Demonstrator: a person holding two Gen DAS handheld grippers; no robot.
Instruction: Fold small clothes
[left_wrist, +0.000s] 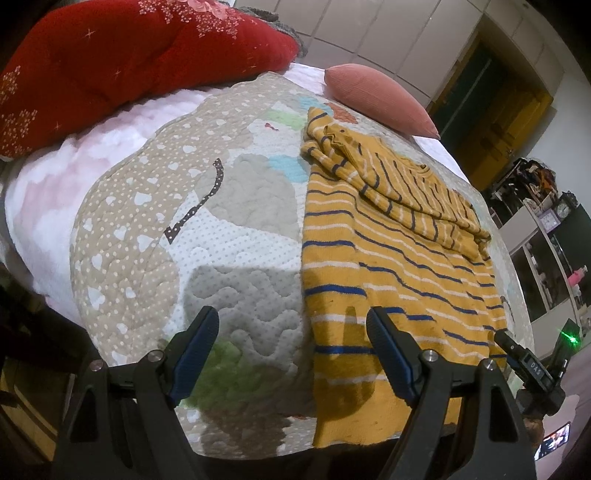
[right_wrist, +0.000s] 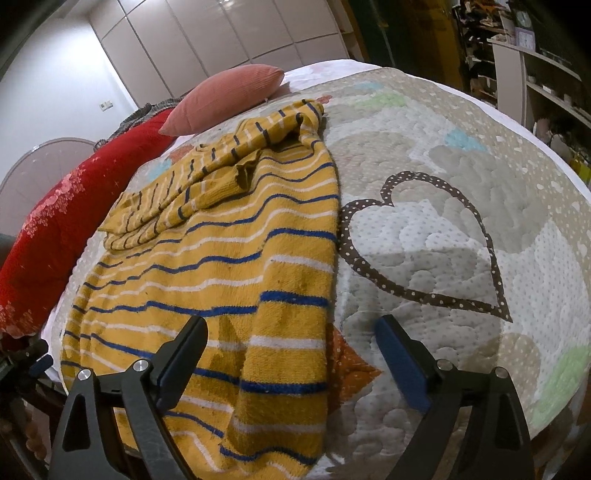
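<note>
**Hovering over striped clothes, both grippers empty**

Lying on the quilt (left_wrist: 155, 206): two yellow striped pieces, one large garment (right_wrist: 236, 266) spread flat, one smaller crumpled top (right_wrist: 207, 177) on its far end. Two cushions behind: red pillow (left_wrist: 110, 62), pink pillow (left_wrist: 384, 99). Two grippers, both tilted down toward the bed. Left gripper (left_wrist: 291, 321) jaws wide apart, nothing between, above the large garment's left edge. Right gripper (right_wrist: 291, 332) jaws spread wide, straddling the garment's right edge, pads not pressing it.
</note>
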